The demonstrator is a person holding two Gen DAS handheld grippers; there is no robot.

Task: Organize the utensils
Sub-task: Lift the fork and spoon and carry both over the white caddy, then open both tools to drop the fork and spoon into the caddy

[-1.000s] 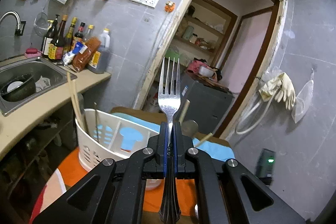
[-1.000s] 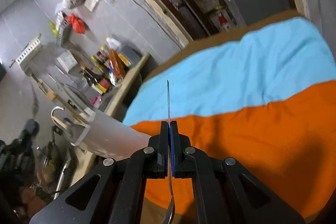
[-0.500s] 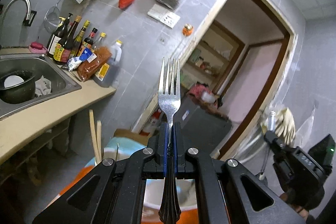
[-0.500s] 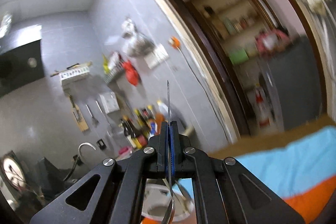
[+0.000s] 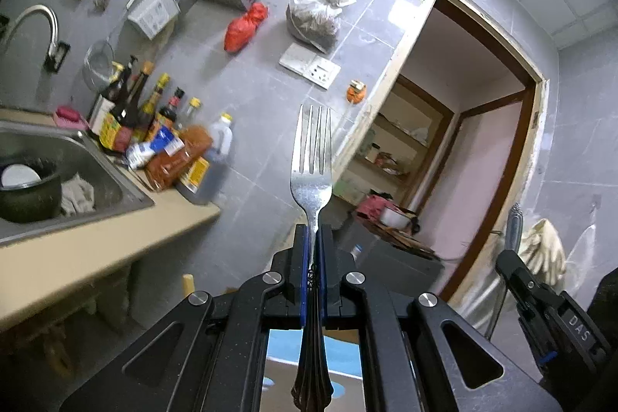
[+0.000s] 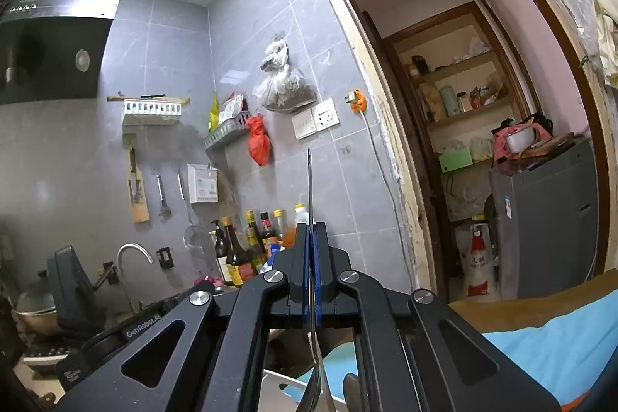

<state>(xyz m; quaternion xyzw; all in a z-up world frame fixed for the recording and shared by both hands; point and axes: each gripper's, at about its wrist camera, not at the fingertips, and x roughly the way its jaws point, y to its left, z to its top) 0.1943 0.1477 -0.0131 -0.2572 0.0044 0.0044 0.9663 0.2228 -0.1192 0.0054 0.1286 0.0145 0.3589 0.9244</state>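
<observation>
Against the grey tiled wall, taken as landmark, left to right. Far left, below the wall: steel sink set in the tan surface, dark pot inside, curved tap above. Next along the wall's foot: cluster of sauce bottles. Higher on the wall: red bag, clear bag of dark stuff, white socket plate.

Centre, in front of the wall: left gripper, fingers clenched on the neck of a silver fork, tines up and broad face to the camera, ornate handle end hanging below the fingers over a patch of blue cloth.

Right of the wall: wooden door frame with pantry shelves beyond. Far right, past the frame: right gripper, fingers clenched on a second fork, seen edge-on as a thin upright line in the right wrist view; tines visible above the black fingers in the left wrist view. Below it: blue cloth and a white basket rim.
</observation>
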